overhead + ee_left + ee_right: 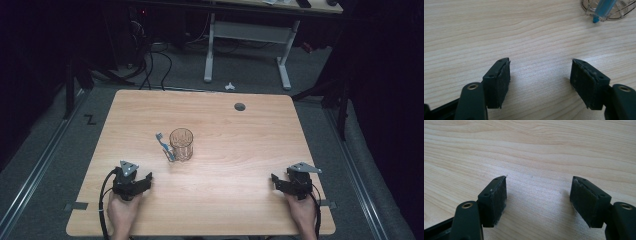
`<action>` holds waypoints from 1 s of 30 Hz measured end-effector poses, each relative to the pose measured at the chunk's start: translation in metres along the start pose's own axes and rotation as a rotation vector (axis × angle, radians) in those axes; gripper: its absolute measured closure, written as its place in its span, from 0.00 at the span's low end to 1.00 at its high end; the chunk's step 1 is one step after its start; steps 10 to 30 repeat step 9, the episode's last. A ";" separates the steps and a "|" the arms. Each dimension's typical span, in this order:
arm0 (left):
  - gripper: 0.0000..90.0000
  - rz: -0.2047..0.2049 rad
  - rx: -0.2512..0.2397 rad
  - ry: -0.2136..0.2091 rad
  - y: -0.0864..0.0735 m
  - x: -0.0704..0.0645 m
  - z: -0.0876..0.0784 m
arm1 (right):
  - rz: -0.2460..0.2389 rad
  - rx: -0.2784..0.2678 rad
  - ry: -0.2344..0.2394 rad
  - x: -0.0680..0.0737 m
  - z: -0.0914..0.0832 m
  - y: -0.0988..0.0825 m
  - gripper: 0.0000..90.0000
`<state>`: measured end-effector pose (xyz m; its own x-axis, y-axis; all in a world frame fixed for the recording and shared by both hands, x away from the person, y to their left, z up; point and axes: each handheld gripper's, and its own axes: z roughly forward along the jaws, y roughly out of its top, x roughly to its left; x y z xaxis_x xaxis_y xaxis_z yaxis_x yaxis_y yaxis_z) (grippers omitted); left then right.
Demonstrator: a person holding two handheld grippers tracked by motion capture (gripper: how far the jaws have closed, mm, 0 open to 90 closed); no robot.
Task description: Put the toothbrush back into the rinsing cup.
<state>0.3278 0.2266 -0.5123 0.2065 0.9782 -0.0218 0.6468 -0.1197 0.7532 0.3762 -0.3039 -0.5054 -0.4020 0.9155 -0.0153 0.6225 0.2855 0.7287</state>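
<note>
Nearby, toothbrush (164,144) leaning on glass (181,144)

The high view looks forward and down over the whole desk (225,210). Each gripper view sits low, close to the desk; the left shares the glass (609,8).

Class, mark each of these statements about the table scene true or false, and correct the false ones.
1. The toothbrush stands inside the glass. False: it lies on the table, beside the glass cup.
2. The left gripper has its jaws open with nothing between them. True.
3. The right gripper is shut on the cup. False: its jaws are open over bare wood.
4. The cup stands upright near the table's middle. True.
5. The cup is nearer the left gripper than the right. True.
</note>
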 end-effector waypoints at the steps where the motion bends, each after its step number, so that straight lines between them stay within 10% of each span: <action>1: 0.34 -0.002 0.001 -0.007 0.000 0.000 0.000 | 0.000 0.000 0.000 0.000 0.000 0.000 0.33; 30: 0.28 -0.007 0.004 -0.023 0.001 0.000 0.001 | 0.001 0.000 0.000 0.000 0.000 0.000 0.33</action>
